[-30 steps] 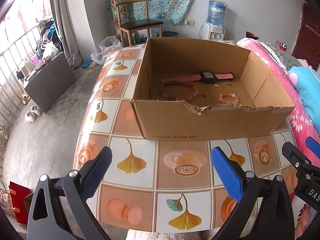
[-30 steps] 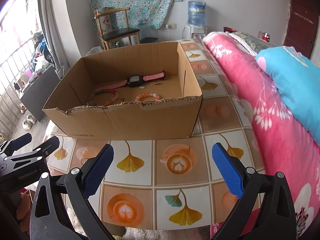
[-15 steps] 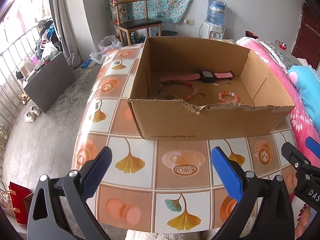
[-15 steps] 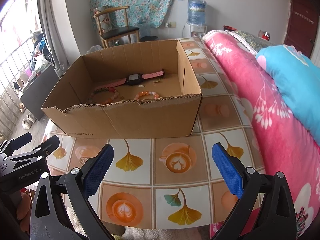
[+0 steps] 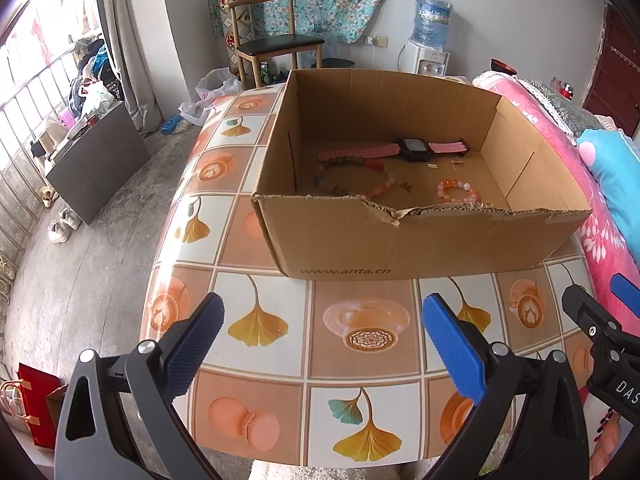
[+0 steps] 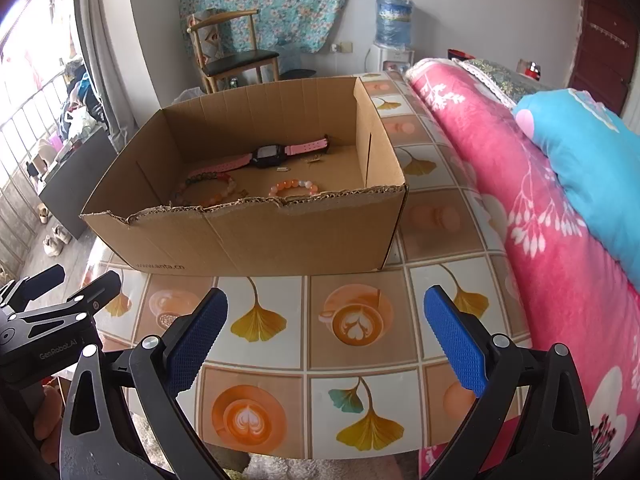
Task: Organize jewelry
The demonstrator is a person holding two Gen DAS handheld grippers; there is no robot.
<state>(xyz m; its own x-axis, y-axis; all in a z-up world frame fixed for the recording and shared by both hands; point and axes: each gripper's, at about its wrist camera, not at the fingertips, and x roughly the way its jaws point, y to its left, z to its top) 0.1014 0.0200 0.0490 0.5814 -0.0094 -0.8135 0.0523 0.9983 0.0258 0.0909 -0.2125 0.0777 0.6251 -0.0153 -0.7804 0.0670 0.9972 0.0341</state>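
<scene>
Glossy tile-print counter (image 5: 360, 372). Corrugated cardboard box (image 5: 400, 240) at 12 o'clock, torn rim, holds pink-strap watch (image 5: 414, 148), 2 bead bracelets (image 5: 458, 191). Left claw (image 5: 320, 344) & right claw (image 6: 324, 340) wide, empty. Right view only: pink quilt (image 6: 540, 220) at 3.

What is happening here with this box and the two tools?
A person holds a gripper in each hand over a tiled table. The left gripper and right gripper are both open and empty, short of the cardboard box. Inside the box lie a pink-strapped watch, a large beaded bracelet and a small pink one. Nothing is grasped yet.
</scene>
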